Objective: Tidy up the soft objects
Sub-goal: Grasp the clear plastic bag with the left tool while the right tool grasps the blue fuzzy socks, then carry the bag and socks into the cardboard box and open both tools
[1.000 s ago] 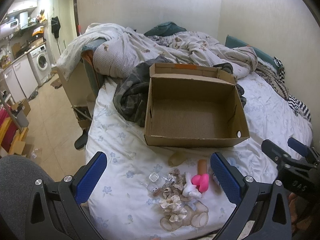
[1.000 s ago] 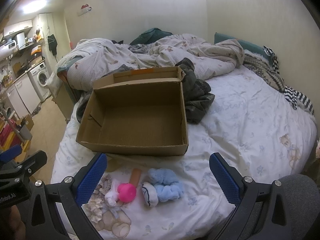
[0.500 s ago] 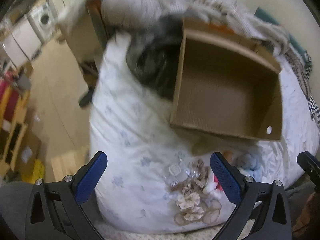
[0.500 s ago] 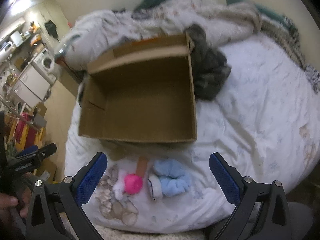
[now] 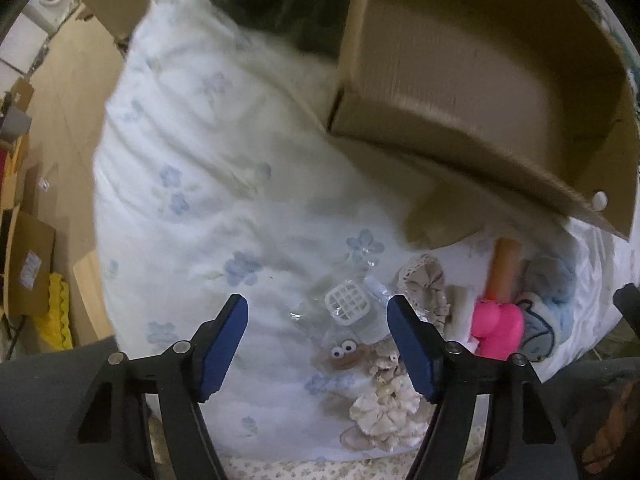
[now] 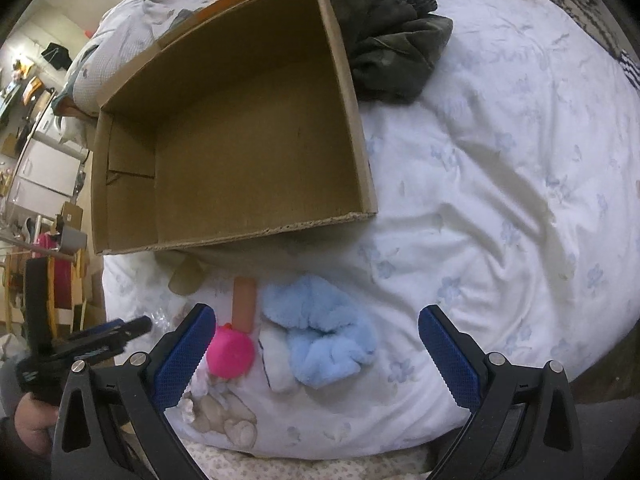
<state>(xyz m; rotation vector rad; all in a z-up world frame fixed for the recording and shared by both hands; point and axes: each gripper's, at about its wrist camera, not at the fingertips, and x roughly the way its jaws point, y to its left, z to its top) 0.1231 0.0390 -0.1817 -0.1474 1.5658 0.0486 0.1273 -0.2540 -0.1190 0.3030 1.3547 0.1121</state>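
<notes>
An open cardboard box [image 6: 240, 132] lies on the bed, also in the left wrist view [image 5: 472, 80]. In front of it lie soft things: a fluffy blue plush [image 6: 320, 336], a pink ball toy [image 6: 232, 352] with a tan handle [image 6: 244, 304], cream scrunchies [image 5: 384, 408], a beige scrunchie [image 5: 424, 284], and a clear packet with a white grid piece [image 5: 347, 304]. My left gripper [image 5: 318, 324] is open just above the packet. My right gripper [image 6: 316, 340] is open above the blue plush. Both are empty.
A dark jacket [image 6: 392, 40] lies behind the box's right side. The white floral duvet [image 6: 500, 200] spreads to the right. The bed's left edge drops to the floor with cardboard boxes [image 5: 28, 264]. The left gripper shows in the right wrist view [image 6: 84, 340].
Both grippers have tilted down and moved closer to the pile of soft things. The left gripper's jaws stand narrower than before. Nothing has been taken hold of.
</notes>
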